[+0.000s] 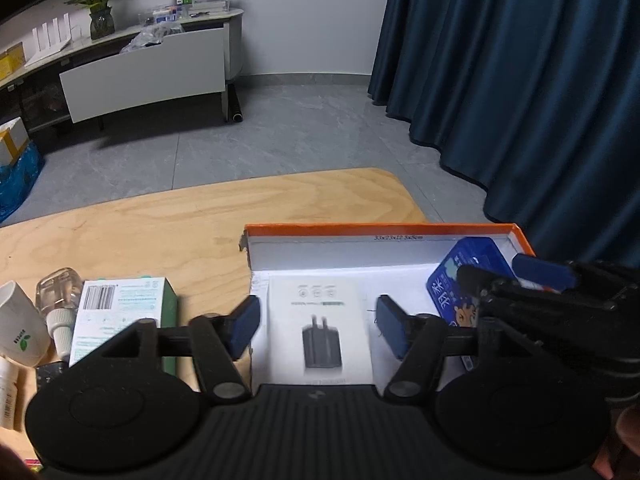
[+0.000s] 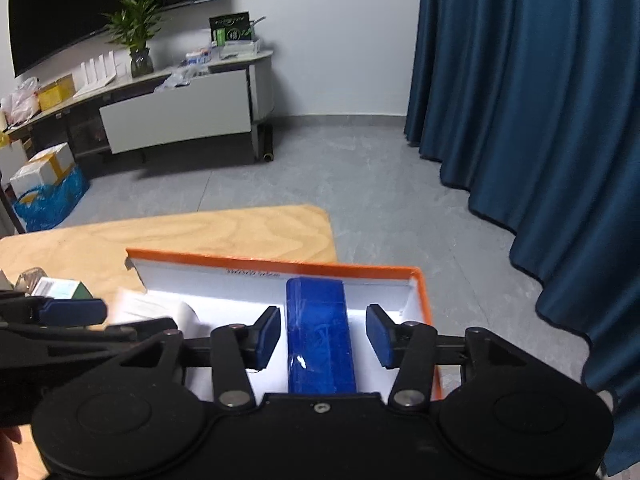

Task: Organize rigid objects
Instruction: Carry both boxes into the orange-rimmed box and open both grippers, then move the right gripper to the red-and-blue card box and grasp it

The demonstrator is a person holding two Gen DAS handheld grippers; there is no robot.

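An orange-rimmed cardboard box with a white inside stands on the wooden table; it also shows in the right wrist view. A white charger package lies flat in it. My left gripper is open above that package, not touching it. A blue tin lies in the box's right part; in the left wrist view the blue tin is partly hidden by the other gripper. My right gripper is open, with a jaw on each side of the tin and a gap to it.
Left of the box on the table lie a green-and-white carton, a clear spray bottle and a white tube. A dark blue curtain hangs to the right. A sideboard stands across the floor.
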